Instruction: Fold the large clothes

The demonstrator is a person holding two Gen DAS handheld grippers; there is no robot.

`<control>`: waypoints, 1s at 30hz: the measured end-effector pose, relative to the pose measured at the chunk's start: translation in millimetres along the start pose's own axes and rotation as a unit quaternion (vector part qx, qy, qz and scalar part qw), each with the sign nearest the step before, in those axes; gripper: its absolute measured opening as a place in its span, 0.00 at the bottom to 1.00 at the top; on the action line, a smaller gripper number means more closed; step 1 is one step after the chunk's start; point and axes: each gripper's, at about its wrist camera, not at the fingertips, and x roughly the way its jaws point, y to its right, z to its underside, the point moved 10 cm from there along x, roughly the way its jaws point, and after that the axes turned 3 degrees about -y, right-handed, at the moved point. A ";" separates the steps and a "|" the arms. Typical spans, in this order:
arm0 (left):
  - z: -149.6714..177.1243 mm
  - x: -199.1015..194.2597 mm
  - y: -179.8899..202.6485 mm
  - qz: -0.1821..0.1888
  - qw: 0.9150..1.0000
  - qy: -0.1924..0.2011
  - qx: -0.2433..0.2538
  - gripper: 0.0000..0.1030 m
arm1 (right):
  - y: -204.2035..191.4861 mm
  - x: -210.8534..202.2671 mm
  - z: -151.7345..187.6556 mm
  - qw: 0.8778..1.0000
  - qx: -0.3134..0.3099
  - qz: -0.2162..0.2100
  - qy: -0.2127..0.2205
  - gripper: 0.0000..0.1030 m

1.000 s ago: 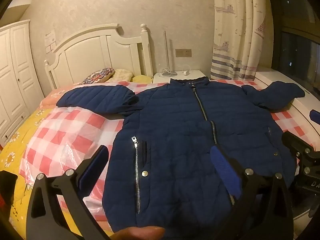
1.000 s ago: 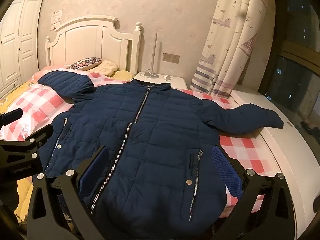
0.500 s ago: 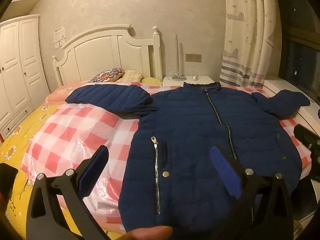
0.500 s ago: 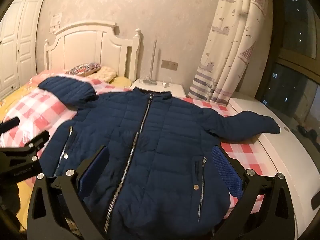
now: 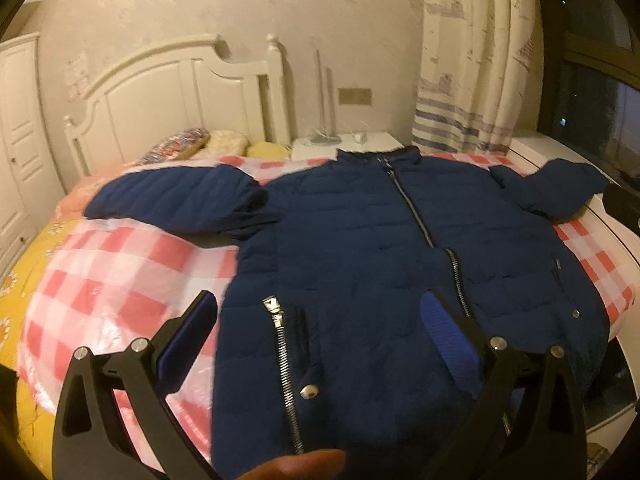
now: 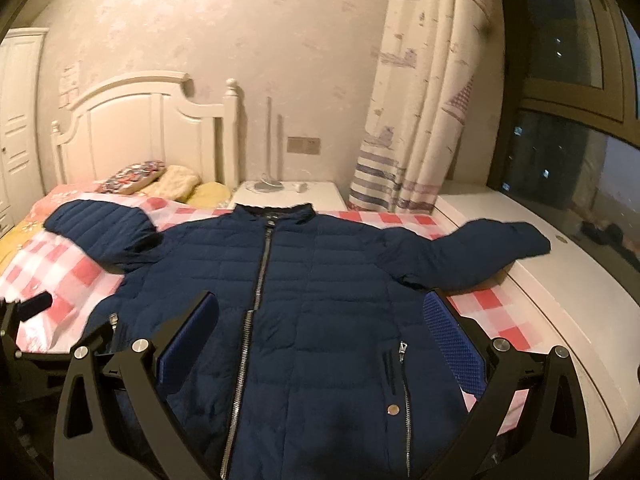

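A navy quilted jacket [image 5: 380,264] lies flat and zipped on the bed, collar toward the headboard, both sleeves spread out; it also shows in the right wrist view [image 6: 304,304]. My left gripper [image 5: 320,312] is open and empty above the jacket's lower left part, near the left pocket zip [image 5: 282,364]. My right gripper [image 6: 320,312] is open and empty above the jacket's lower right part, near the right pocket zip [image 6: 404,392]. The left gripper also shows at the left edge of the right wrist view [image 6: 24,332].
The bed has a red-and-white checked cover [image 5: 112,264] over a yellow sheet [image 5: 16,280]. A white headboard [image 5: 176,96] and pillows [image 5: 180,146] are at the back. A white nightstand [image 6: 288,194], a curtain [image 6: 416,112] and a white window ledge [image 6: 560,280] are on the right.
Both grippers have lifted and tilted upward over the jacket's hem, so more of the wall shows. The jacket has not moved. Both grippers stay open.
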 end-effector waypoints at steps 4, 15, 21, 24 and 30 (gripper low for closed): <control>-4.3 13.6 5.7 0.029 1.000 0.003 0.011 0.98 | 5.0 13.3 -2.1 0.999 0.023 0.023 -0.018 0.96; 13.1 8.9 -10.2 0.065 0.998 0.018 -0.006 0.98 | -21.6 6.6 -1.7 0.999 0.024 0.040 -0.028 0.96; 11.5 1.1 -22.1 0.067 0.997 0.025 -0.028 0.98 | -35.9 4.1 0.5 0.999 0.009 0.036 -0.027 0.96; 11.7 -2.8 -19.1 0.071 0.997 0.024 -0.025 0.98 | -31.5 2.9 1.5 0.999 0.015 0.035 -0.028 0.96; 10.0 -4.6 -16.0 0.075 0.997 0.023 -0.023 0.98 | -29.6 2.4 -0.5 0.999 0.021 0.033 -0.025 0.96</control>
